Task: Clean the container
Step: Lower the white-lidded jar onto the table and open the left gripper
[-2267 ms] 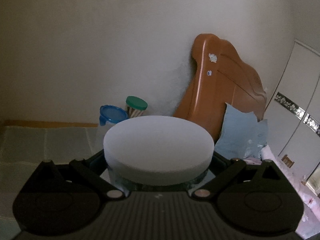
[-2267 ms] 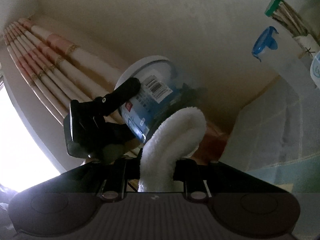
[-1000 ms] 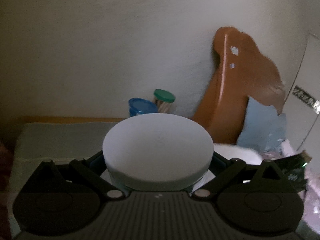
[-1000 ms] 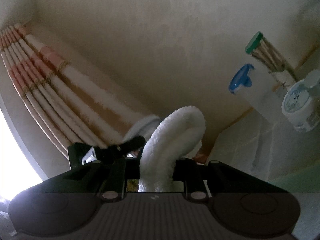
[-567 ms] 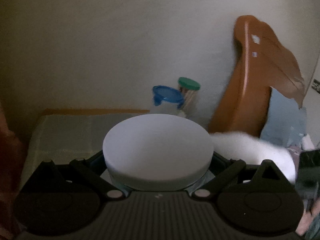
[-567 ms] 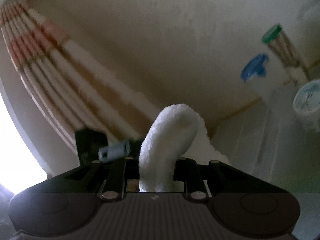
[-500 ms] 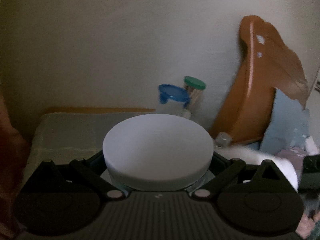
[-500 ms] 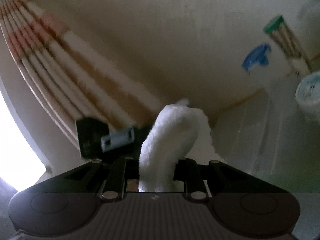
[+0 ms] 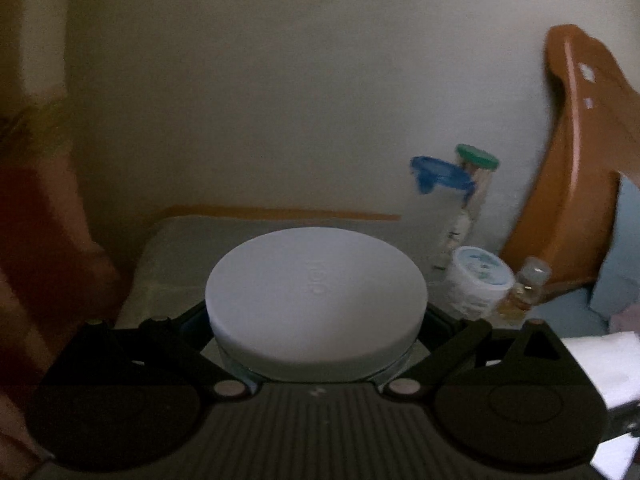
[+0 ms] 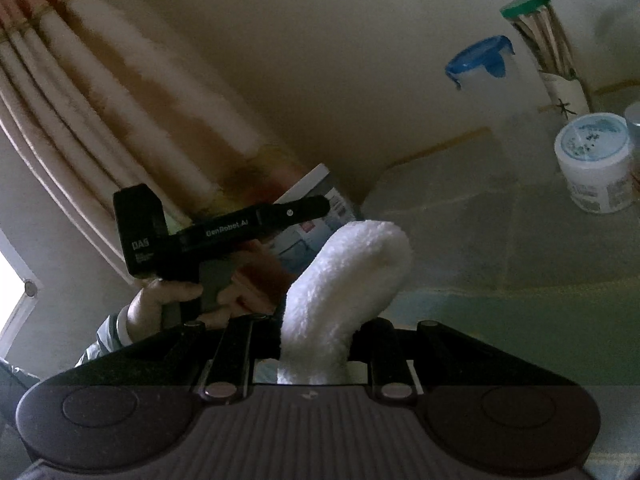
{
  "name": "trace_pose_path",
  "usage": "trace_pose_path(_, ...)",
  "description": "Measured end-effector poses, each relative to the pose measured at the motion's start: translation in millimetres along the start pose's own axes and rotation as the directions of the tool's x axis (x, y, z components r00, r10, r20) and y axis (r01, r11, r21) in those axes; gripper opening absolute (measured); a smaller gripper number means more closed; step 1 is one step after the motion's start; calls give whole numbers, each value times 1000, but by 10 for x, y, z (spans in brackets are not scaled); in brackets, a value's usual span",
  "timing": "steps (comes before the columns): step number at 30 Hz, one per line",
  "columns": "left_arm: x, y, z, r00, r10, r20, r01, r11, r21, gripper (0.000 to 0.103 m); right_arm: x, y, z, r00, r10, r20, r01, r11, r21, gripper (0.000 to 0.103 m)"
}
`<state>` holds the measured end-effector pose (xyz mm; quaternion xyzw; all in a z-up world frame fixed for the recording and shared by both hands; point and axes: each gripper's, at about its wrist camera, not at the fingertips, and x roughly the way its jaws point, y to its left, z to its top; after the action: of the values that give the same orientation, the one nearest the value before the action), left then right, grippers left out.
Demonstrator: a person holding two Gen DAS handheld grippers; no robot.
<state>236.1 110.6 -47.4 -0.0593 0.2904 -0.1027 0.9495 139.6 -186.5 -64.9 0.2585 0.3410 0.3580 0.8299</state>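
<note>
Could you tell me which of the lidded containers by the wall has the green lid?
The tall narrow jar holding sticks, farthest back; the container beside it has a blue lid.

White-lidded container (image 9: pixel 316 292) upright, seemingly clamped; fluffy white cloth (image 10: pixel 344 280) arched.

Two grippers are counted: the left gripper (image 10: pixel 316 206) and the right gripper (image 10: pixel 314 344). One white-lidded container (image 9: pixel 316 292) and one white cloth (image 10: pixel 344 280) are seen. One blue-lidded jar (image 9: pixel 440 176), one green-capped jar (image 9: pixel 478 158), one small white tub (image 9: pixel 478 280), one small bottle (image 9: pixel 526 284) and one curtain (image 10: pixel 100 92) are counted.
</note>
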Motion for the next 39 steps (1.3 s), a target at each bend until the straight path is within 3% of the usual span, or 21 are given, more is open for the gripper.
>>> trace_pose_path(3,76,90,-35,998,64,5,-64,998,-7,99,-9,-23,16,1000,-13,0,13,1000,11,23)
trace_pose_path(8,183,242,-21,994,106,13,-106,994,-32,99,12,-74,49,1000,-22,0,22,1000,22,23)
trace_pose_path(17,499,297,125,979,190,74,-194,980,40,99,48,-151,93,999,-39,14,38,998,45,23)
trace_pose_path(33,1371,322,196,969,242,52,-245,968,57,99,67,-204,157,997,-62,36,60,997,51,23)
trace_pose_path(39,1557,324,193,962,272,30,-272,962,16,99,43,-235,162,997,-65,47,62,997,48,23)
